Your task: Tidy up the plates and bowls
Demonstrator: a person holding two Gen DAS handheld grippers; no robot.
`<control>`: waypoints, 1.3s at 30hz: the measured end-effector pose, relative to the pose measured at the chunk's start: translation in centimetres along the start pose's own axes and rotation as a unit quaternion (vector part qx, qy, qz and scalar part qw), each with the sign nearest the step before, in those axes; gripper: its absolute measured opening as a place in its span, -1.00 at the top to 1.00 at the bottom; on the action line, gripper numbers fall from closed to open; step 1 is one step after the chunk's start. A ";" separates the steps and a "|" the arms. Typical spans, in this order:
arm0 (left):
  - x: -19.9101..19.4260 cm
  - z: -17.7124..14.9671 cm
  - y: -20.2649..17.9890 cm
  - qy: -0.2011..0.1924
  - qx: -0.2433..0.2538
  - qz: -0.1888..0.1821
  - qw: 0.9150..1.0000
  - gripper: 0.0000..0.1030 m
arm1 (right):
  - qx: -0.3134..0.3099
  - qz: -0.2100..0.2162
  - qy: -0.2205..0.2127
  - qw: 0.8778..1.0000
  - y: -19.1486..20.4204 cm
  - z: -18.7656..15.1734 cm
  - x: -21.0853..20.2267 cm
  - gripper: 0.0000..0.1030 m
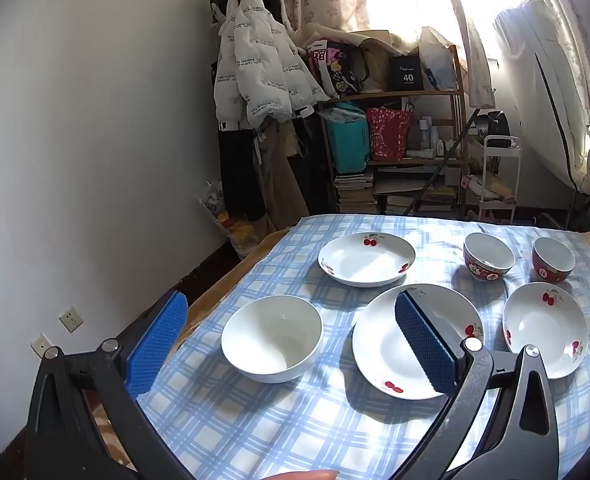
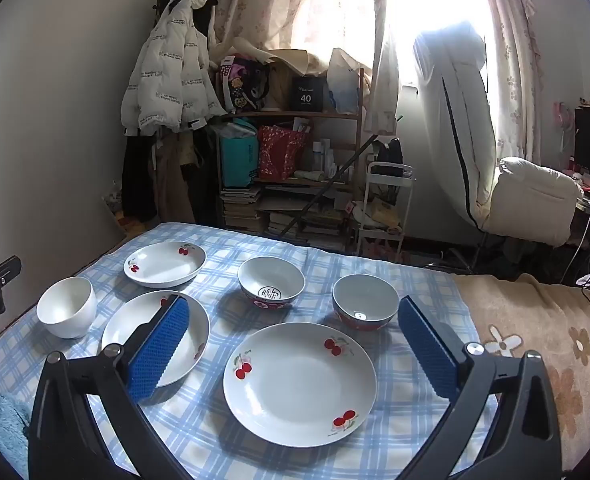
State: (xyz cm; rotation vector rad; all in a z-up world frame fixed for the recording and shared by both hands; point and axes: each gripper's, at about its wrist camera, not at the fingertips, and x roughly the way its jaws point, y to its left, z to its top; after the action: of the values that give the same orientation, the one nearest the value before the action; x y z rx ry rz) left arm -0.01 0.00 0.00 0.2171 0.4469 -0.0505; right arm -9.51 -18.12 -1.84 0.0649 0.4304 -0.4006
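On the blue checked cloth [image 1: 255, 420] lie three white cherry-print plates: far [image 1: 367, 258] [image 2: 165, 264], middle [image 1: 379, 344] [image 2: 199, 320] and right [image 1: 545, 330] [image 2: 299, 384]. A plain white bowl [image 1: 271, 338] [image 2: 66, 306] stands at the left. Two red-sided bowls [image 1: 489, 256] [image 1: 553, 260] [image 2: 271, 282] [image 2: 365, 304] stand behind. My left gripper [image 1: 291, 304] hovers open over the white bowl, one finger hiding part of the middle plate. My right gripper [image 2: 294, 304] hovers open above the right plate, holding nothing.
The table's left edge runs close to a white wall [image 1: 95, 140]. A beige flowered blanket [image 2: 535, 340] covers the right end. Behind the table stand a cluttered shelf [image 2: 291, 152], hanging coats [image 2: 167, 72] and a small white trolley [image 2: 387, 200].
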 end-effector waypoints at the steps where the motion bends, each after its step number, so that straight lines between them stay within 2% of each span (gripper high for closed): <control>1: 0.0 0.0 0.0 0.001 0.000 -0.001 1.000 -0.98 | 0.000 0.000 0.000 1.000 0.0 0.0 0.0 -1.00; 39: -0.3 -0.1 -0.1 -0.009 -0.001 -0.003 1.000 -0.98 | 0.000 0.000 0.002 1.000 0.0 0.0 0.0 -1.00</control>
State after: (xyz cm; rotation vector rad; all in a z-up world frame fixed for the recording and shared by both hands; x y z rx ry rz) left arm -0.38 -0.11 0.02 0.2134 0.4291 -0.0576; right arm -9.51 -18.09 -1.84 0.0650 0.4343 -0.4014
